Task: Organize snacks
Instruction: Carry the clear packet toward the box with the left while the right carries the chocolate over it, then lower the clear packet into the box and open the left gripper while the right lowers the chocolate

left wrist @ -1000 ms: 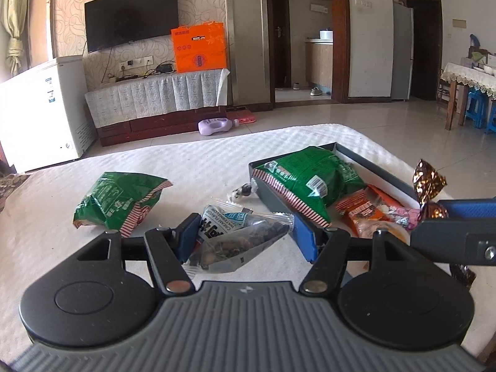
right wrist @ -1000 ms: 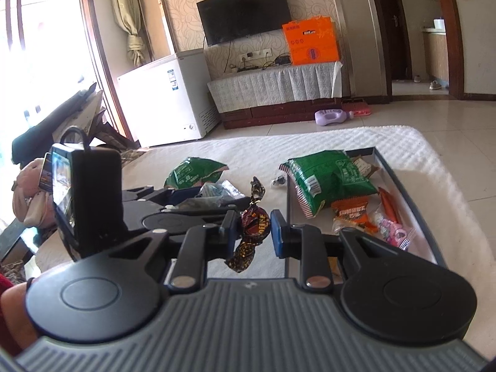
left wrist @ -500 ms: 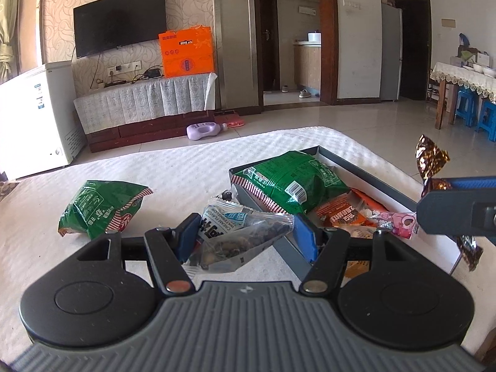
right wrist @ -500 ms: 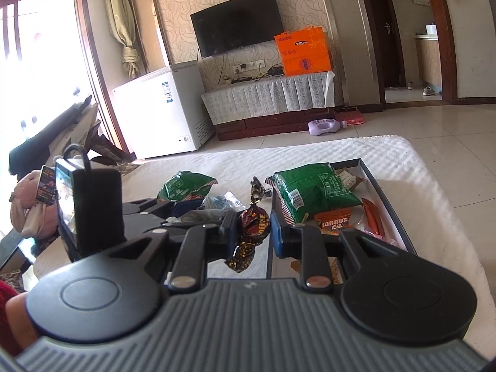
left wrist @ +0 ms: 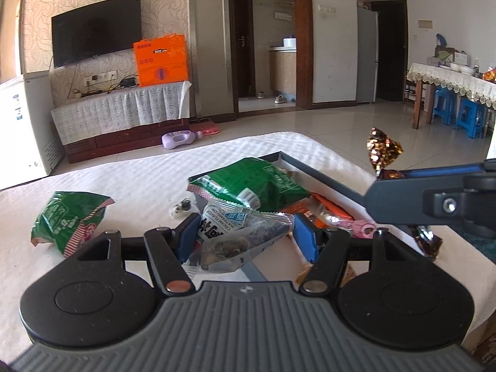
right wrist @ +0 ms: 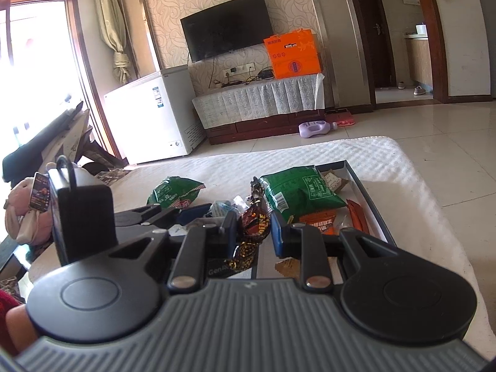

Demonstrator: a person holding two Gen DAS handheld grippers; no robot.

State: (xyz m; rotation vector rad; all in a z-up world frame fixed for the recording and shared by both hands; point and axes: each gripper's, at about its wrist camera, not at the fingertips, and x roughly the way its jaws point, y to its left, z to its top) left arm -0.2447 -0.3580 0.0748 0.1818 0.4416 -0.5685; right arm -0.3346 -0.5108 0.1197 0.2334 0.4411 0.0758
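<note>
Here, two hand-held claws hover over a bench covered in a white textured cloth (left wrist: 130,179), in a living room. The left claw (left wrist: 245,235) is clenched on a clear seed packet (left wrist: 238,235) with blue and white print; its blue pads press the packet from both sides, and the packet juts forward and up between them. The right claw (right wrist: 252,226) is clenched on a wrapped candy (right wrist: 252,224), dark brown with gold speckles, its twisted ends sticking out above and below the pads. In the left wrist view this same candy (left wrist: 384,152) shows at the right edge, gripped in the right claw (left wrist: 384,175), which reaches in from the side.

Just beyond both claws lies a shallow dark-rimmed tray (right wrist: 369,198) with a white floor. Inside it rests a large green snack bag (right wrist: 300,189), and beside that an orange packet (right wrist: 319,223), a long orange stick pack (right wrist: 356,217) and a small pink wrapped sweet (left wrist: 362,226). A tan wrapper (right wrist: 333,181) peeks from behind the green bag, though it is too small to identify. A second green bag (left wrist: 68,217) lies on the cloth, well apart from the tray to the left. A tiny dark and white item (left wrist: 183,207) sits on the cloth near the tray's corner.

Beyond the bench stand a wall television (left wrist: 96,43), an orange box (left wrist: 161,60) and a white chest freezer (right wrist: 148,117).
</note>
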